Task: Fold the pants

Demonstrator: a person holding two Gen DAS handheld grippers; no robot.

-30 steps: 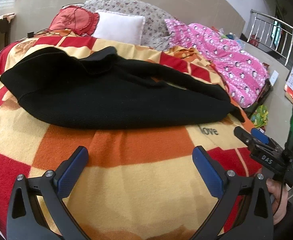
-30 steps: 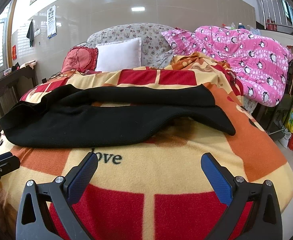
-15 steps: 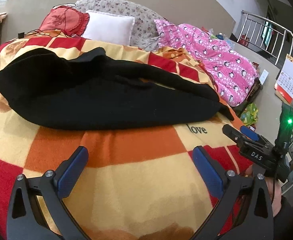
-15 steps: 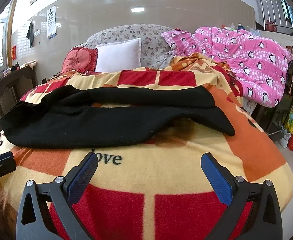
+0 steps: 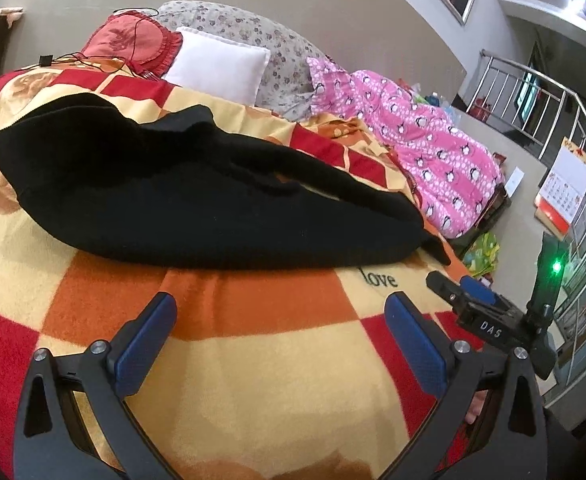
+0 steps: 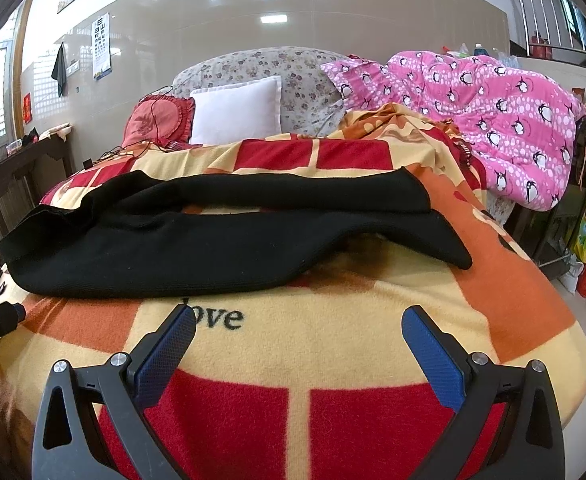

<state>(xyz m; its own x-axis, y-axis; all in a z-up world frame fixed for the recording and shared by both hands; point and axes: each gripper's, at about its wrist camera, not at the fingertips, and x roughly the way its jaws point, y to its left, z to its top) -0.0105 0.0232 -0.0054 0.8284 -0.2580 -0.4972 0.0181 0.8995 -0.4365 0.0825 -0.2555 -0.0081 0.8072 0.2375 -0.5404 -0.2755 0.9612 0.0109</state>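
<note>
Both grippers, left (image 5: 279,338) and right (image 6: 299,344), are wide open and hold nothing. Black pants (image 6: 213,240) look soft and floppy; grab the leg ends.

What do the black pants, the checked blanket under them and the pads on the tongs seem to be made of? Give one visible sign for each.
Black pants: probably a knit, matte; fine ribbed rows show along the near edge.
Checked blanket: likely fleece or plush; fuzzy, napped surface.
Pads on the right tongs: apparently rubber or textured plastic; blue, finely patterned faces.
</note>
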